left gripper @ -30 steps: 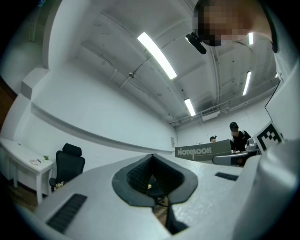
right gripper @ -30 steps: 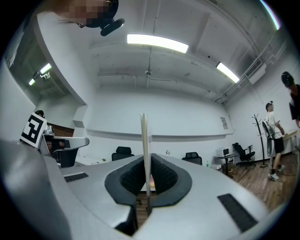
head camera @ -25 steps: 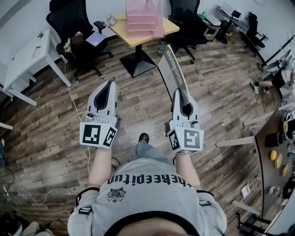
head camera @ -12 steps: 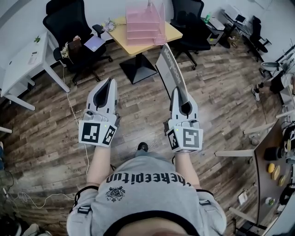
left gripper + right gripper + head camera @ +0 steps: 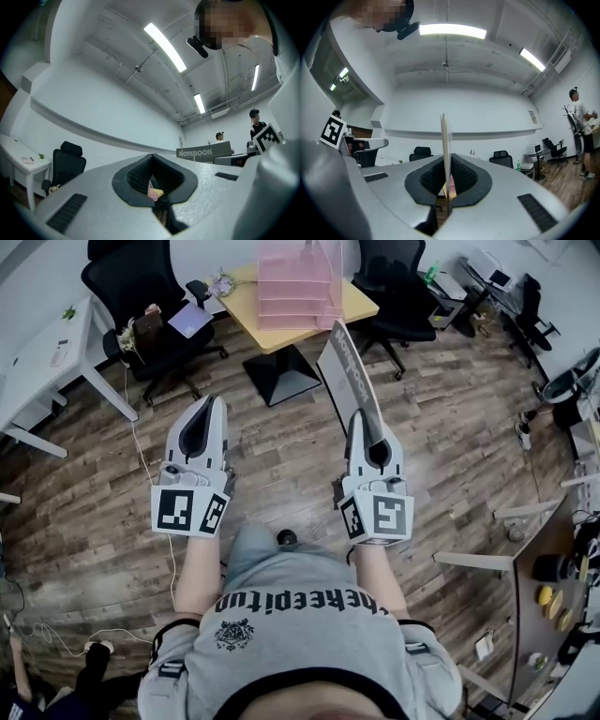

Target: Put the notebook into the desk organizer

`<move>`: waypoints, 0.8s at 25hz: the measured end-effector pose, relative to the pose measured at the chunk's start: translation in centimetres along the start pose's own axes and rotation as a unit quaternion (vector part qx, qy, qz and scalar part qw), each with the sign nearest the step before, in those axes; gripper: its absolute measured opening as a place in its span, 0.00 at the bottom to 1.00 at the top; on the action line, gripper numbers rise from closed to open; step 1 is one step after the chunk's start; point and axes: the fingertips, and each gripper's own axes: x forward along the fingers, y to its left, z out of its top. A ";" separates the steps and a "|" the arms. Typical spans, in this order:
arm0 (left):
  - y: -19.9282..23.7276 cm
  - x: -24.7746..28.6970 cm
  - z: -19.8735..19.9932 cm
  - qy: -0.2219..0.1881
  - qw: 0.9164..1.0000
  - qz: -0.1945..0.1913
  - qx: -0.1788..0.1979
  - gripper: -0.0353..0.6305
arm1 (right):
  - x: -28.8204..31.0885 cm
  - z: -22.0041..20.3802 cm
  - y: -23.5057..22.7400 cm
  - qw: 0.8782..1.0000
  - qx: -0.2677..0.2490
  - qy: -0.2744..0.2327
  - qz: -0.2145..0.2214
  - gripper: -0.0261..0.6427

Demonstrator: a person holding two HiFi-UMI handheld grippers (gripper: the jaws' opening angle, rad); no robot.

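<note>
The right gripper point(image 5: 446, 159) has its jaws pinched narrow on the lower edge of a thin grey notebook with white lettering on its cover point(image 5: 347, 371). The notebook stands on edge between the dark ribbed pads and rises well above the fingertips. In the head view it slants forward and up from the gripper toward the table ahead. The left gripper point(image 5: 208, 407) is held alongside, well apart from the right, its jaws closed tip to tip with nothing between them. Both are carried in the air over a brown wood-plank floor point(image 5: 84, 512). Ahead stands a yellow-topped worktop on a black pedestal point(image 5: 354, 302), and on it sits a translucent pink tiered desk organizer point(image 5: 295, 282), apart from the notebook. Black office chairs point(image 5: 131, 277) flank the worktop, and a white desk point(image 5: 47, 352) stands to the left.
</note>
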 end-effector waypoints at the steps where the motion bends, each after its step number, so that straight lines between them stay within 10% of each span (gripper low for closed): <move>1: 0.5 0.2 -0.3 0.003 1.000 0.003 -0.001 0.06 | 0.5 -0.3 0.0 1.000 0.001 0.003 0.002 0.05; 20: 9.0 14.9 -3.5 -0.001 0.999 -0.032 -0.004 0.06 | 16.4 -2.8 -1.9 1.000 -0.015 0.008 -0.019 0.05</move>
